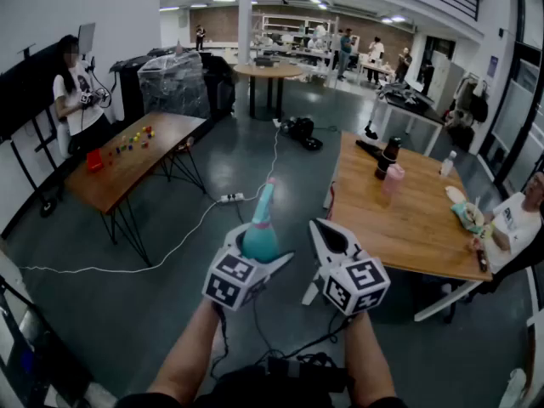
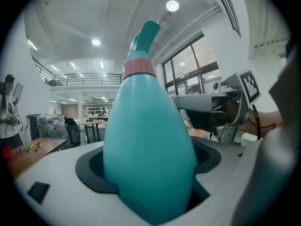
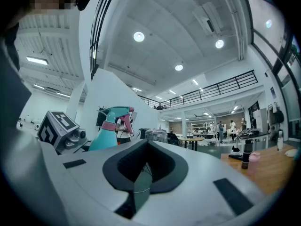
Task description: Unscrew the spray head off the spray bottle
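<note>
Head view: the left gripper holds the teal bottle in mid-air above the floor, head end up. Its jaws are clamped on the bottle's body, apparently to steady it for unscrewing the spray head at the pink collar. The right gripper hovers just beside, jaws together and empty, not yet on the head, which looks screwed on.

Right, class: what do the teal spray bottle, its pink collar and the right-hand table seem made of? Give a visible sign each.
The spray bottle looks like plastic: smooth, even teal, soft sheen. Its pink collar is likely plastic too: opaque, matte. The table top looks like wood or veneer: warm brown.
</note>
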{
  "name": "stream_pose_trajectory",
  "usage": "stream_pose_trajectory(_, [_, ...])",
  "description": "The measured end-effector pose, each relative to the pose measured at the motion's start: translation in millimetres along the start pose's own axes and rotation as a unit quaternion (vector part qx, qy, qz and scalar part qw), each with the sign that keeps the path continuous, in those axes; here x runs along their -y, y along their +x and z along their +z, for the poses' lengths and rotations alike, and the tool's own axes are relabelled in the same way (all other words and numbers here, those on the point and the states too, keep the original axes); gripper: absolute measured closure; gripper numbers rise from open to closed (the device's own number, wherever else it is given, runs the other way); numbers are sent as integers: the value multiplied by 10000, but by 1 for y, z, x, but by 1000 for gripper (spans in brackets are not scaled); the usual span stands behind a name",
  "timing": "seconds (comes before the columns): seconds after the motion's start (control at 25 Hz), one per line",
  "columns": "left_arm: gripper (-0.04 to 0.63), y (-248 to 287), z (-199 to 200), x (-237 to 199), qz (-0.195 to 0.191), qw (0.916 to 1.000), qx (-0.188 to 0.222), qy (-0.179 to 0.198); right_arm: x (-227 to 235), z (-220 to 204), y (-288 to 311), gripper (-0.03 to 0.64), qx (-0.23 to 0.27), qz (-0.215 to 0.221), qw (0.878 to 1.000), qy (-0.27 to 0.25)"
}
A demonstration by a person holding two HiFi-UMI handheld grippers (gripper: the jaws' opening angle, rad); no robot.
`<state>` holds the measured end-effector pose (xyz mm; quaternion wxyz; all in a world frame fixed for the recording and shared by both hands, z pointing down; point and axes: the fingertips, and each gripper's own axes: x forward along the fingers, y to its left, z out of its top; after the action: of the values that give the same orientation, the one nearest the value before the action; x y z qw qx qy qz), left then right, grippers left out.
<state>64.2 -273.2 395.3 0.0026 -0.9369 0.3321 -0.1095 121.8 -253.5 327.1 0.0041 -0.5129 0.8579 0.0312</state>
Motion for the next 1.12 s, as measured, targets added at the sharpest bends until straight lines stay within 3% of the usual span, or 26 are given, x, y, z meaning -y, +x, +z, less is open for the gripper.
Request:
stream_pose_trajectory(0.64, [155, 2, 1, -1, -64, 10000, -16, 44, -3, 11, 3, 617, 158, -25, 9999, 24])
stream_pose_trajectory(1.12, [156, -1, 2, -9, -72, 9999, 60, 41, -47, 32, 16, 597, 473, 1287, 9891, 545])
